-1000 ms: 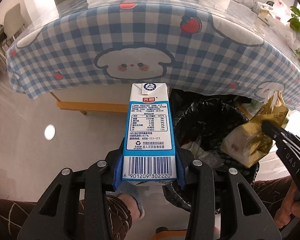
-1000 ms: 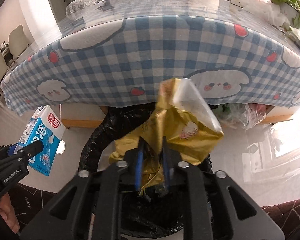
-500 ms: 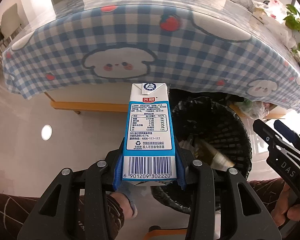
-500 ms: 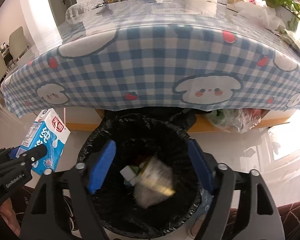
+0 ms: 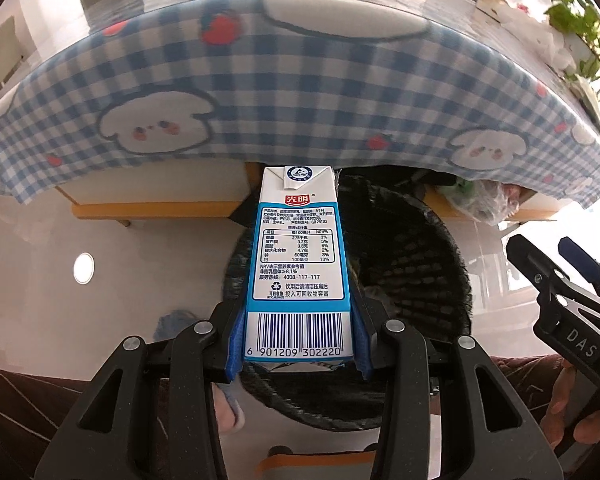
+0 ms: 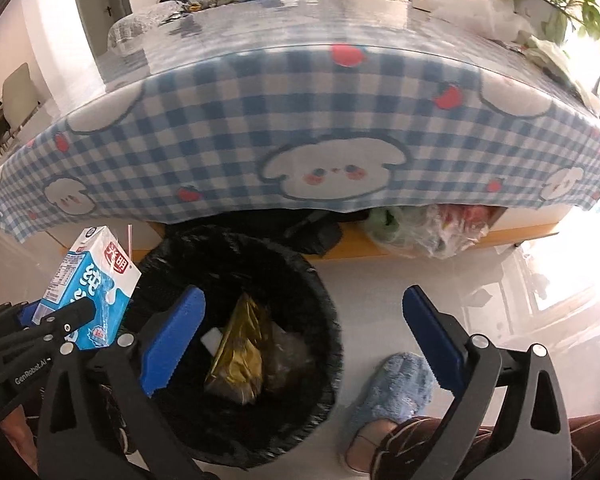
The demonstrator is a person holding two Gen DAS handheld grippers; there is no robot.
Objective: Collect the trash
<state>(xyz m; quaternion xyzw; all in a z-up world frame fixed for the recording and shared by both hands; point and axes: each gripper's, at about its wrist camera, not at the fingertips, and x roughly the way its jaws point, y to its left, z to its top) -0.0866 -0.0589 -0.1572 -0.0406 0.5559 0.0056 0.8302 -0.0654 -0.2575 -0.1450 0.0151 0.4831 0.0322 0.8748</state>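
Left gripper (image 5: 298,354) is clamped on the milk carton (image 5: 298,256), blue pads pinching only its bottom end by the barcode, so most of the carton sticks out ahead of the gripper. In the right wrist view the carton (image 6: 88,292) hangs at the left rim of the trash bin (image 6: 324,300), tilted, not clearly over the opening. Risk: if released here it could clip the rim and tumble to the floor on the gripper's left. A low pinch on a long box could also let it pivot or slip early. A straw appears to stick out near the carton top; leftover milk might drip, though contents cannot be told.

Bin sits directly ahead of and below both grippers, lined with a black bag, gold snack wrapper (image 6: 238,354) and some pale scrap already inside. Risk: the loose bag edge could snag a gripper reaching low.

Right gripper (image 6: 304,338) is spread wide and empty, hovering over the bin's right half. Just below its right finger is a foot in a blue slipper (image 6: 396,376); a bounced carton could land there. Counter (image 6: 300,112) with checked cloth lies beyond the bin, overhanging its far rim, limiting room to swing forward.
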